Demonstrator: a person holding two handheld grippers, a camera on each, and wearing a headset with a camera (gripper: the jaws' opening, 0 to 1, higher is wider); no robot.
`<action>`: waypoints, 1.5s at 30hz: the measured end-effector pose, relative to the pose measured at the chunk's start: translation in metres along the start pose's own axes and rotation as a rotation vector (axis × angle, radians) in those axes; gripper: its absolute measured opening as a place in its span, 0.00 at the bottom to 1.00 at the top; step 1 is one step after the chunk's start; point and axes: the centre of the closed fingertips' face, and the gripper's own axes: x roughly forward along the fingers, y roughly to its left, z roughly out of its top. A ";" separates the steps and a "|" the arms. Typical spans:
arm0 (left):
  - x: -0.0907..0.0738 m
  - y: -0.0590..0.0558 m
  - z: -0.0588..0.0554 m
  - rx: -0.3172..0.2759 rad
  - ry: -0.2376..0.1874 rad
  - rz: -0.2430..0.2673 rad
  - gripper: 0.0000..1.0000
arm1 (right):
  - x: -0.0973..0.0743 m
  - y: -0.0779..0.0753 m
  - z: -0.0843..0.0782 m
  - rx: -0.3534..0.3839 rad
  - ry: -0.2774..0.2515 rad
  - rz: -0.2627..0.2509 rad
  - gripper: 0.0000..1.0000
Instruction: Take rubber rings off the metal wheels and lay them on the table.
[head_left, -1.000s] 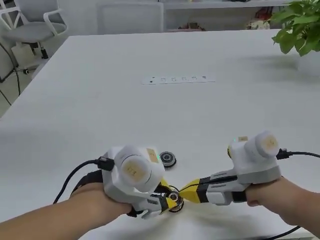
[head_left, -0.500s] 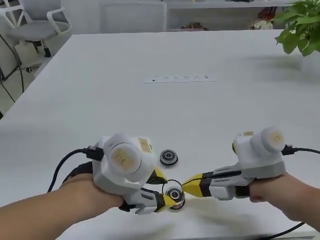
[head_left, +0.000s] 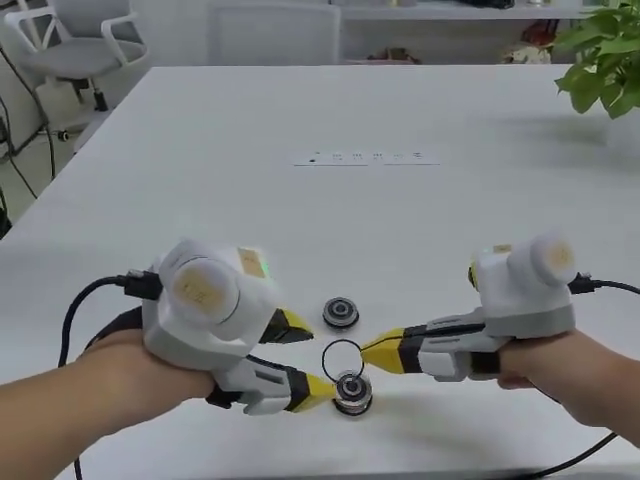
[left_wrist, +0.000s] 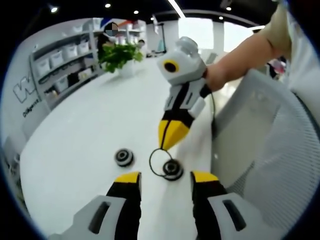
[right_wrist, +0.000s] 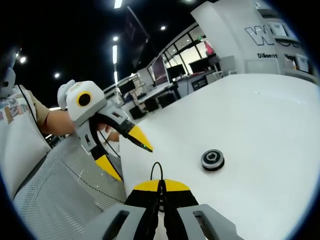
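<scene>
White tabletop (head_left: 400, 220) is seen running back to an office chair (head_left: 90, 40) and a plant (head_left: 600, 60). On a wall in the gripper views large letters (right_wrist: 260, 34) beginning with "W" are carried, the rest being cut off. The smaller print under them cannot be read, nor can the pale sticker (head_left: 250, 262) on the left gripper's housing.

The right claw (head_left: 368, 352) is pressed together on a thin black ring (head_left: 342, 357). The ring is held as a loop just over the near wheel (head_left: 352, 392) and is judged to be free of it, though whether it touches the wheel cannot be told. The left claw (head_left: 314, 357) is spread, with that wheel just ahead between its tips. It is judged to be placed so that the wheel is steadied while the ring is drawn off.

A second wheel (head_left: 340, 313) is seen near by on the tabletop, its ring judged to be on it. The held ring has yet to be laid down.
</scene>
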 end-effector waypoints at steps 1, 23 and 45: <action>-0.003 0.002 0.000 -0.003 -0.002 0.006 0.41 | 0.001 0.000 0.003 -0.003 -0.003 -0.001 0.00; -0.041 0.033 -0.018 -0.090 -0.038 0.111 0.54 | 0.039 -0.005 0.028 -0.033 0.014 0.000 0.00; -0.052 0.035 -0.032 -0.145 -0.033 0.137 0.62 | 0.071 -0.014 0.004 0.000 0.098 -0.024 0.00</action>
